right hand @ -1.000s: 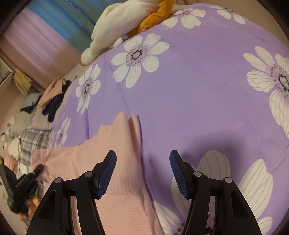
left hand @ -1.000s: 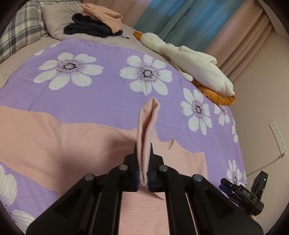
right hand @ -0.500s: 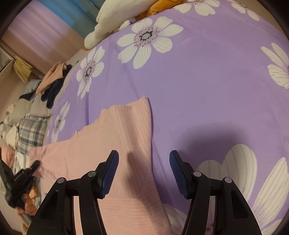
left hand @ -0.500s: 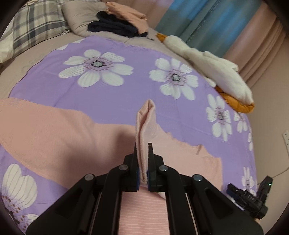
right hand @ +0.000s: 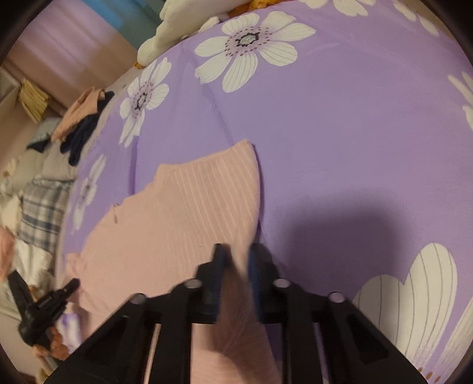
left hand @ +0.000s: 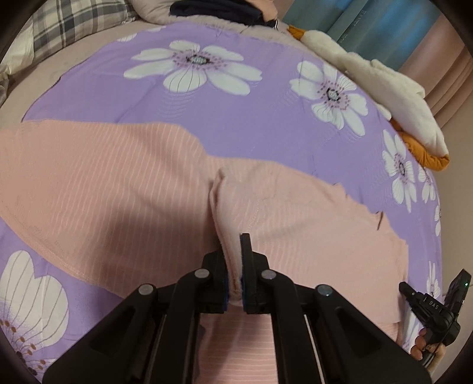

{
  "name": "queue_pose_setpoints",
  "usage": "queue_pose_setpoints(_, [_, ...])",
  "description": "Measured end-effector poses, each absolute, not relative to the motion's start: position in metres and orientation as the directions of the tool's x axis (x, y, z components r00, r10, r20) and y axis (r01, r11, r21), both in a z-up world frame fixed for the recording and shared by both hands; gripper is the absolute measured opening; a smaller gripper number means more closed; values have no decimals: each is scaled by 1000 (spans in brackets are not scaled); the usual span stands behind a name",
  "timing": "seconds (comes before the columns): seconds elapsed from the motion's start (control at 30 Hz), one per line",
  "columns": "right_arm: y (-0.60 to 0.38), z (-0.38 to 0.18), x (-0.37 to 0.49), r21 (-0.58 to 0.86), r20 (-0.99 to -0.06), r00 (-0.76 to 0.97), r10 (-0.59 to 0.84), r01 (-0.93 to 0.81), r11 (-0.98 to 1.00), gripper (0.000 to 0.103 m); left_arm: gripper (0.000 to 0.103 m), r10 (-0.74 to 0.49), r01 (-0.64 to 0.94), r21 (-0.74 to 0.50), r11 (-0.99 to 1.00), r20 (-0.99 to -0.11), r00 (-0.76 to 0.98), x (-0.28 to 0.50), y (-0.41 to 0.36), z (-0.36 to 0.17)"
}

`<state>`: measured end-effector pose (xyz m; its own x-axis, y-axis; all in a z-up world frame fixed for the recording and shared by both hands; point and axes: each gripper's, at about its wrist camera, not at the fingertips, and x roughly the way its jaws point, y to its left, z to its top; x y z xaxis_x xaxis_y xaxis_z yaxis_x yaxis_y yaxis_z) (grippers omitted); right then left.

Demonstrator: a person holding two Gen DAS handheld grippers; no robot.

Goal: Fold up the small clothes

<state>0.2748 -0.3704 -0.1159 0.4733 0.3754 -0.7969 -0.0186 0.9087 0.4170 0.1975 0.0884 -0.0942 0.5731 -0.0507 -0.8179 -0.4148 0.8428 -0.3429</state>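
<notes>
1. Bedspread (left hand: 242, 118), purple with white flowers, fills both of my views; a plaid pillow (left hand: 68, 26), a heap of dark and peach clothes (right hand: 82, 121) and a cream plush toy (left hand: 384, 97) sit along its far edge.
2. The task's thing is the peach ribbed top (left hand: 103, 189), lying mostly flat across the near part of the bedspread, one straight side edge running toward the far side in the right wrist view.
3. I judge it light, soft and limp: it will sag and drag wherever I am not holding it, and the ribbed knit should give the pads some bite. Edges and corners are the sensible places to take hold, so a fold carries over cleanly.
4. My left gripper (left hand: 233, 283) is closed tight on a pinched ridge of the top, a raised fold standing up from between the pads.
5. My right gripper (right hand: 236, 280) is blurred; its fingers are drawn close together over the top's near side edge with peach cloth between them, but I cannot tell whether they have fully clamped.
</notes>
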Motion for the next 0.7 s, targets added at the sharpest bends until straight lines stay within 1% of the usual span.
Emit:
queue_pose_setpoints(0.27, [-378,-91,262,384,-758,564,329,-22,923,6,9,-64,-409,-350,843,-820,569,197,90,-98])
queue_pose_setpoints(0.47, [-366,-113,272,329,-813,511,277,12,944,5,11,-67,-409,-347,844,-825,562,198,92,-107])
queue_pose_setpoints(0.7, [-369,-116,273,347,-817,498,291,21,938,5,11,-74,-416,-357,836,-825,560,197,93,-105])
